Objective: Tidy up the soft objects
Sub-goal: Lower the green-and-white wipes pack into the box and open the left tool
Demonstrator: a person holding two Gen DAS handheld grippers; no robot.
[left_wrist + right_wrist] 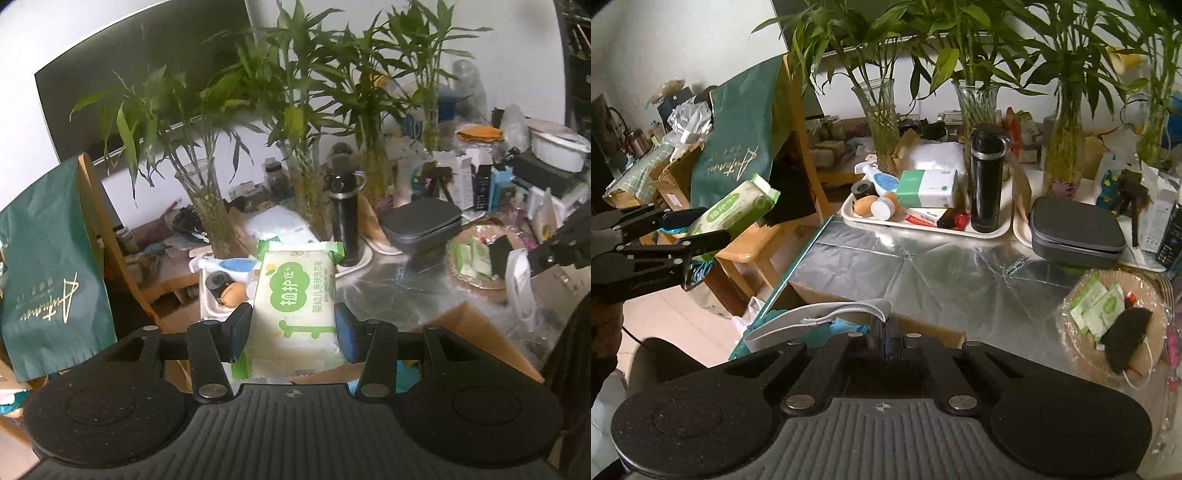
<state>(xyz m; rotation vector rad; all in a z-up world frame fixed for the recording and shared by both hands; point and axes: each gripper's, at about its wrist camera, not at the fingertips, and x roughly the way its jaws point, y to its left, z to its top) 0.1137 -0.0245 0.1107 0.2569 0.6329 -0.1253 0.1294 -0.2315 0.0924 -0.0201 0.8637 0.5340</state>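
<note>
My left gripper (293, 328) is shut on a white and green soap pack (295, 302), held above the table's left edge. From the right wrist view the same soap pack (733, 212) sticks out of the left gripper (698, 227) at the far left, over the wooden chair. My right gripper (892, 332) is shut on a white face mask (820, 319), which droops to the left over an open cardboard box (809, 291). In the left wrist view the face mask (519, 286) hangs from the right gripper (524, 262) at the right edge.
A woven basket (1071, 295) at the right holds green sachets and a black mask. A white tray (923, 225) carries a tissue box, a black flask (986, 181) and small items. Glass vases with bamboo stand behind. A grey case (1078, 232) lies right. A green bag (738, 147) hangs on the chair.
</note>
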